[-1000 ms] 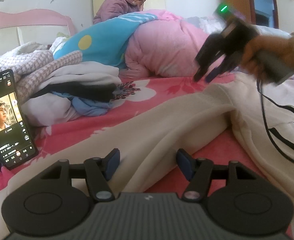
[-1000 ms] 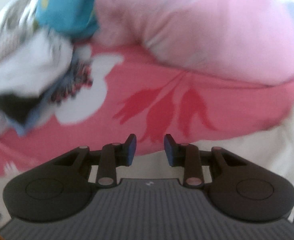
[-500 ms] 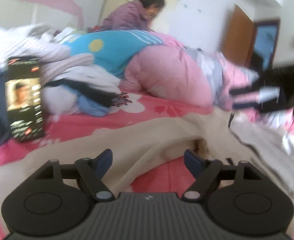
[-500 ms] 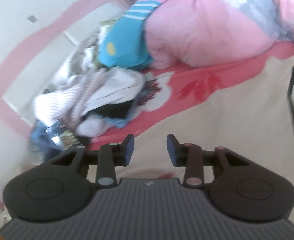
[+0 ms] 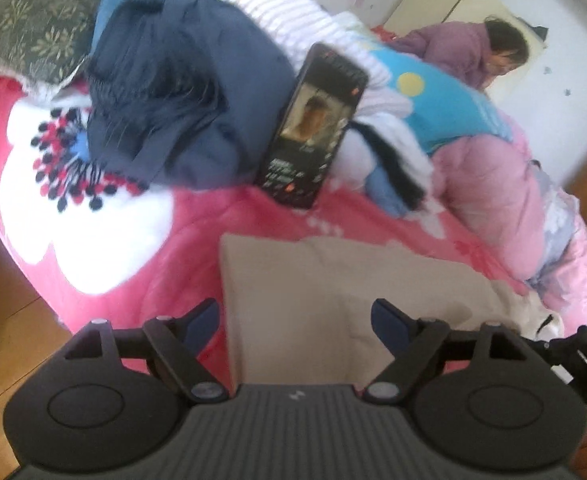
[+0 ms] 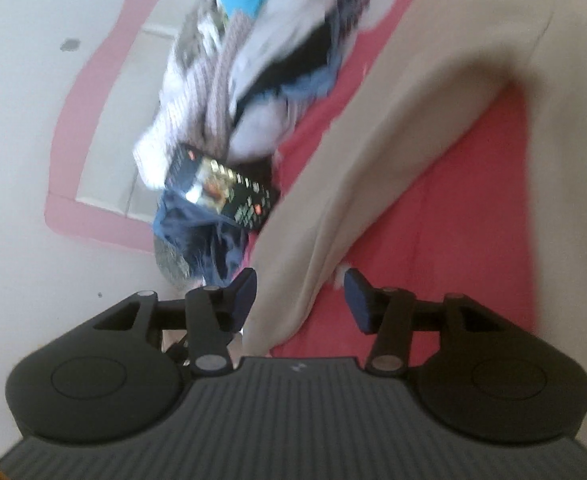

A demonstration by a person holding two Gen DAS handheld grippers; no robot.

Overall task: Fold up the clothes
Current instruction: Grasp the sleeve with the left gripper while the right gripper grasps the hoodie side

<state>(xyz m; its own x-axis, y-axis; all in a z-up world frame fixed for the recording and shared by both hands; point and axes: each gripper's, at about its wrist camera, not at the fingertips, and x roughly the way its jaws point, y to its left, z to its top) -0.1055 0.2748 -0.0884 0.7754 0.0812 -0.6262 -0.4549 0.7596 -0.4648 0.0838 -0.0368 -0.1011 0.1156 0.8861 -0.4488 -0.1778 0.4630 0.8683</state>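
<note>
A: Where is the cream garment (image 5: 333, 292) lying at this moment?

B: Spread flat on the red flowered bedspread (image 5: 181, 232). In the left wrist view a squared end of it sits straight ahead of the left gripper (image 5: 293, 322), with the cloth running away toward the pink quilt (image 5: 489, 196). So its long axis lies roughly along the line that gripper points.

A: And the jaws there?

B: Wide apart and opening further, nothing pinched. The cloth lies under and between them, but the pads do not press on it.

A: The right gripper (image 6: 299, 294)?

B: Its jaws are parted too and opening. A long cream strip, a leg or sleeve I'd guess, runs from just in front of its left pad up and away to the right. That edge passes between the jaws, though I see no pinch on it.

A: Which hand is better placed for the next grasp?

B: Hard to rank; the pictures are blurred. My judgement: the left one faces the garment's end square on, so it could take a corner there. The right one sits along a side edge and would have to close across the fold.

A: Anything in the way?

B: A phone (image 5: 313, 128) leans against the pile of clothes (image 5: 181, 92) beyond the garment, apart from it.
</note>
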